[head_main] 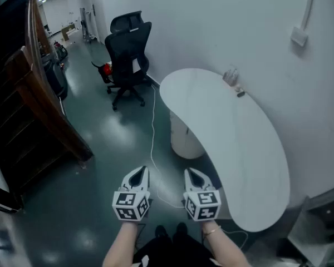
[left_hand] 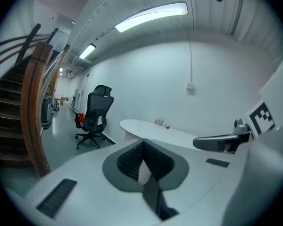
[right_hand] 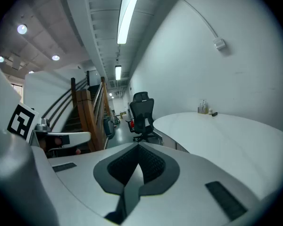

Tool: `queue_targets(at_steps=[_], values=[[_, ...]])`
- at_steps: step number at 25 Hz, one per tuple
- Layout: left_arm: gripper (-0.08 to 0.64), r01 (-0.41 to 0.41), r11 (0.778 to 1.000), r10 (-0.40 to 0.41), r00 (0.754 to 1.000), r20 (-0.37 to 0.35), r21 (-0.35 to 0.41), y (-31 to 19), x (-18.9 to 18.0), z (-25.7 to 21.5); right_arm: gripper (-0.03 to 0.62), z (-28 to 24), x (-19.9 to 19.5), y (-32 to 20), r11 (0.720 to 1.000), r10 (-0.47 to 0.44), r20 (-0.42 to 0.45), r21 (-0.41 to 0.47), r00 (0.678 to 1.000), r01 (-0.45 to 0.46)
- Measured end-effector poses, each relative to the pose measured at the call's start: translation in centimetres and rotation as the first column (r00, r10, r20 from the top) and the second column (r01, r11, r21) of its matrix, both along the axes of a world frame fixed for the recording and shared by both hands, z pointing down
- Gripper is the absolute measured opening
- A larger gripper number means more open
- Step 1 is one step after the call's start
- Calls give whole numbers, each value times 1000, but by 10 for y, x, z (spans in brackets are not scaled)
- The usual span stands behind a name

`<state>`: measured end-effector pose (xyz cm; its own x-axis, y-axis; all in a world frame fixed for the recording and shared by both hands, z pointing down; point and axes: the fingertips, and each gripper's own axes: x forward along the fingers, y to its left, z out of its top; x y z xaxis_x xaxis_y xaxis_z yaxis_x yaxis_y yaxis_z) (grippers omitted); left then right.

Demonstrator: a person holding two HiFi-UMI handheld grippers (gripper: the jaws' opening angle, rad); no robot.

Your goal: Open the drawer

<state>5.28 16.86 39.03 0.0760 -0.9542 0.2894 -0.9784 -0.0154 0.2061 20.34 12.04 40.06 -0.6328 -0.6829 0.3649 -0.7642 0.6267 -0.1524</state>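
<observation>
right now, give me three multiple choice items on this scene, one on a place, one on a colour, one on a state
1. Where is the chair?
A on the floor past the table's far end
B on the table
C on the stairs

2. What colour is the table top?
A black
B white
C red

3. How do the left tongs stand?
A wide open
B shut on a cup
C shut, empty

Key:
1 A, its base rests on the floor beyond the table.
2 B, the top is plain white.
3 C, the pads meet with nothing between them.
</observation>
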Motion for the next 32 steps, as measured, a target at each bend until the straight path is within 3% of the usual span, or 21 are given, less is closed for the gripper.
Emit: queue_targets(at_steps=[8,32], values=[[3,-31,999,31,999,8,5,3,-18,2,3,-5,-21,9,1000,-11,21,4,1000,11],[3,-77,997,77,997,30,-6,-26,-39,12,3,15,-26,12,999,52,23,-17,998,-51]])
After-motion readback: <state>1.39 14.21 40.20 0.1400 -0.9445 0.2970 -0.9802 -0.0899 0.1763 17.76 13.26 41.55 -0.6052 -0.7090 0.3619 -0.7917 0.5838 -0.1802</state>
